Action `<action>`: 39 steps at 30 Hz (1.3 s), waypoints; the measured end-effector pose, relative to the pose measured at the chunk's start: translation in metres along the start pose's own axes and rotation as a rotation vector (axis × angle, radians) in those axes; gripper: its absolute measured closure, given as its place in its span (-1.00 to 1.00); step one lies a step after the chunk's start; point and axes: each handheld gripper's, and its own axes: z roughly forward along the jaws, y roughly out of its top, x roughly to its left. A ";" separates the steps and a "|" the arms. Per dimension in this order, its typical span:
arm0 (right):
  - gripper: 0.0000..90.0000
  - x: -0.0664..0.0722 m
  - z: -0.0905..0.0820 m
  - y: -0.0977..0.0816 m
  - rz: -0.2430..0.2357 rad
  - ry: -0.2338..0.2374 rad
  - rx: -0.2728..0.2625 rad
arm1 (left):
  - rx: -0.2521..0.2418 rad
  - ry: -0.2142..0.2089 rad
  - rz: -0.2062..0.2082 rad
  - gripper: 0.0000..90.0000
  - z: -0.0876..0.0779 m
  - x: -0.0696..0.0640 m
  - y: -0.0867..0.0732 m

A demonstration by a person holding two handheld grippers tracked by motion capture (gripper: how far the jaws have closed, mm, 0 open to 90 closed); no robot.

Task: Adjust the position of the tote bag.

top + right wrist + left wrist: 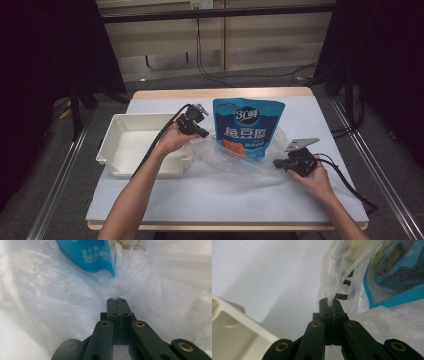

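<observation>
At the left of the bench point(150, 200) stands a white tray point(120, 145), set on the pale cover. Its near right corner is just beside the person's left hand point(172, 139). This hand holds the left gripper point(204, 133), which points to the right, toward a clear plastic bag point(220, 157). In the left gripper view the jaws are closed together and they pinch a thin edge of the plastic bag point(337, 277), which rises crumpled above the tips. Some small black marks are printed on the film near the tips.

In the middle of the bench lies a blue food pouch point(248, 127) with white letters. Its lower part is inside the plastic bag, and its upper part sticks out toward the far side of the bench. The bag lies wrinkled around it, between the two grippers.

At the right, the right hand point(312, 177) holds the right gripper point(276, 163), which points to the left, at the bag's right edge. In the right gripper view the jaws are closed, and the film of the plastic bag point(62, 290) gathers in folds at their tips, so they grip it. A corner of the blue pouch point(92, 255) is seen through the film just above.
</observation>
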 end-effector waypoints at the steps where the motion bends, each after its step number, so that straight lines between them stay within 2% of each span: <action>1: 1.00 -0.001 -0.004 -0.004 0.006 -0.004 -0.001 | 0.000 -0.001 0.006 1.00 0.000 0.000 0.000; 6: 1.00 -0.002 -0.015 -0.016 0.026 -0.005 -0.008 | -0.004 -0.009 0.017 1.00 0.000 -0.003 -0.001; 11: 1.00 -0.001 -0.017 -0.019 0.029 -0.004 -0.014 | -0.019 -0.011 0.001 1.00 -0.001 -0.003 -0.004; 14: 1.00 -0.001 -0.016 -0.018 0.037 0.004 -0.024 | -0.044 -0.036 -0.010 0.99 -0.002 -0.004 -0.004; 18: 0.94 -0.001 -0.016 -0.016 0.068 0.012 -0.074 | -0.076 -0.050 -0.020 0.96 -0.002 -0.005 -0.006; 20: 0.92 -0.002 -0.019 -0.015 0.073 0.031 -0.104 | -0.088 -0.050 -0.010 0.92 -0.003 -0.006 -0.006; 22: 0.83 -0.002 -0.023 -0.015 0.077 0.025 -0.131 | -0.097 -0.053 -0.005 0.89 -0.004 -0.008 -0.006; 26: 0.68 -0.001 -0.027 -0.015 0.065 0.023 -0.159 | -0.134 -0.043 -0.005 0.74 -0.012 -0.009 -0.004; 29: 0.49 0.000 -0.032 -0.015 0.060 0.006 -0.189 | -0.167 -0.034 -0.011 0.58 -0.019 -0.010 -0.003; 31: 0.44 0.000 -0.035 -0.013 0.056 -0.007 -0.198 | -0.185 -0.030 -0.020 0.48 -0.023 -0.012 -0.003; 32: 0.38 0.001 -0.037 -0.013 0.057 -0.010 -0.198 | -0.186 -0.021 0.018 0.46 -0.028 -0.013 -0.002; 36: 0.29 0.004 -0.044 -0.009 0.050 -0.008 -0.240 | -0.244 0.005 0.012 0.28 -0.037 -0.020 -0.001; 39: 0.21 0.010 -0.052 -0.007 0.036 -0.025 -0.274 | -0.272 -0.006 0.014 0.15 -0.045 -0.021 -0.002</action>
